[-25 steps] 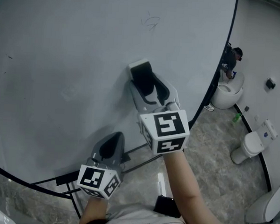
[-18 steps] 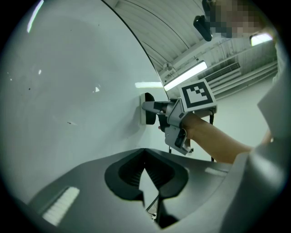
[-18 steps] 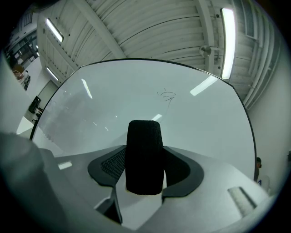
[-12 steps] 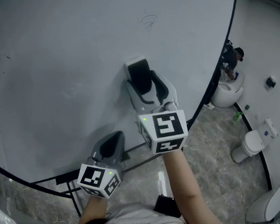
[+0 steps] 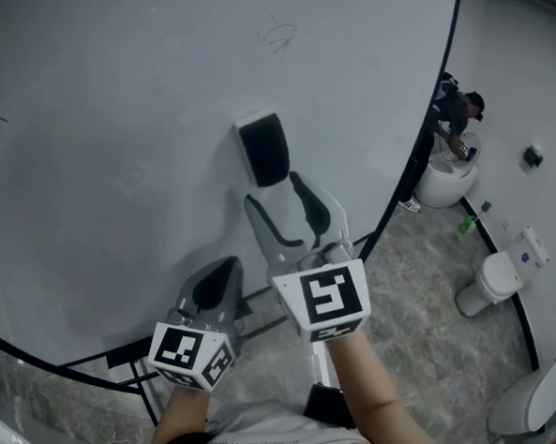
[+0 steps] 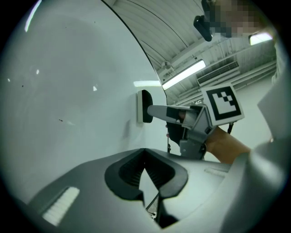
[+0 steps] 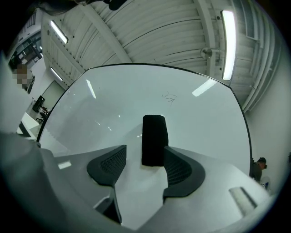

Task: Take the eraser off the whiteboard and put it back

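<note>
The eraser (image 5: 264, 150) sat flat on the whiteboard (image 5: 125, 113), just ahead of the right tongs (image 5: 274, 190), which stood open and empty. The left tongs (image 5: 226, 271) were closed on nothing. A good grasp likely needed a straight, square approach.

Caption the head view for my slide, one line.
Black eraser on the whiteboard, open right claw empty just short of it, left claw shut near the board's lower edge.

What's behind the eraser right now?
The whiteboard: the eraser sits flat against it. The patch of board it covers is hidden, so any marks there can't be seen.
</note>
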`<action>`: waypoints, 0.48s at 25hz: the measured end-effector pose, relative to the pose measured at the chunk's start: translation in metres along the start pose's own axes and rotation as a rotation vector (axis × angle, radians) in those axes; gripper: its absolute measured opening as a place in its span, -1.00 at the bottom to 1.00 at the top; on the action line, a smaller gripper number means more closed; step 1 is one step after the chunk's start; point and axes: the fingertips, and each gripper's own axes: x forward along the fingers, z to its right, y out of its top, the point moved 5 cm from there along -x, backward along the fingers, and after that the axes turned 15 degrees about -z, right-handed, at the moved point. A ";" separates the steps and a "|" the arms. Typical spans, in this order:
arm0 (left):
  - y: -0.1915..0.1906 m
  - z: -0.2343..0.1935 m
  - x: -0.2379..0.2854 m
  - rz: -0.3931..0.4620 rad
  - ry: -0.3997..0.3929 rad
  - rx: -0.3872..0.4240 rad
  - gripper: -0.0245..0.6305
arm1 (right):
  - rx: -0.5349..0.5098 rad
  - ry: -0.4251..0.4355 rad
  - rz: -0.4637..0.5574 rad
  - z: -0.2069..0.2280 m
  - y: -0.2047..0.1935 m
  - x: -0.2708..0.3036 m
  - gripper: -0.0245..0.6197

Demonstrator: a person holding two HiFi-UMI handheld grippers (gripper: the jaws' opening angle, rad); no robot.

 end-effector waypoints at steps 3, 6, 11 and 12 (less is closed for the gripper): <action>0.000 0.002 0.002 0.001 -0.005 0.003 -0.93 | 0.028 -0.009 -0.021 -0.002 -0.017 -0.013 -0.36; 0.000 0.003 0.004 -0.003 -0.007 0.004 -0.93 | 0.078 -0.002 -0.087 -0.003 -0.037 -0.024 -0.58; 0.001 0.005 0.006 -0.007 -0.018 0.016 -0.93 | 0.122 0.016 -0.133 -0.008 -0.060 -0.038 -0.92; 0.002 0.006 0.006 -0.008 -0.021 0.021 -0.93 | 0.123 0.024 -0.138 -0.010 -0.065 -0.040 -0.92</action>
